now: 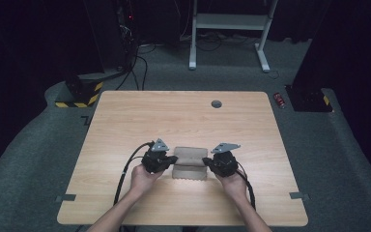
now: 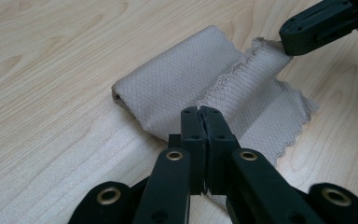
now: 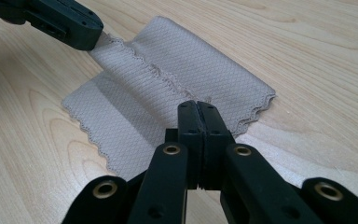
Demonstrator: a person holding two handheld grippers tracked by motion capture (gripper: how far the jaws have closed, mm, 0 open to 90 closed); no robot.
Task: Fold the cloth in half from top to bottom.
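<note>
1. Between the left hand-held gripper (image 1: 168,161) and the right hand-held gripper (image 1: 211,161) lies the folded beige cloth (image 1: 190,163), a low, soft obstacle that fills the gap between them.
2. Each hand-held gripper blocks the other's path straight across the cloth.
3. Beyond both hand-held grippers the table (image 1: 174,116) lies bare and open up to a small round grommet (image 1: 216,103) near its far edge.
4. Outward of the left hand-held gripper, its cable (image 1: 128,166) loops over the table; past it the wood is free.
5. Outward of the right hand-held gripper the surface is free to the edge.
</note>
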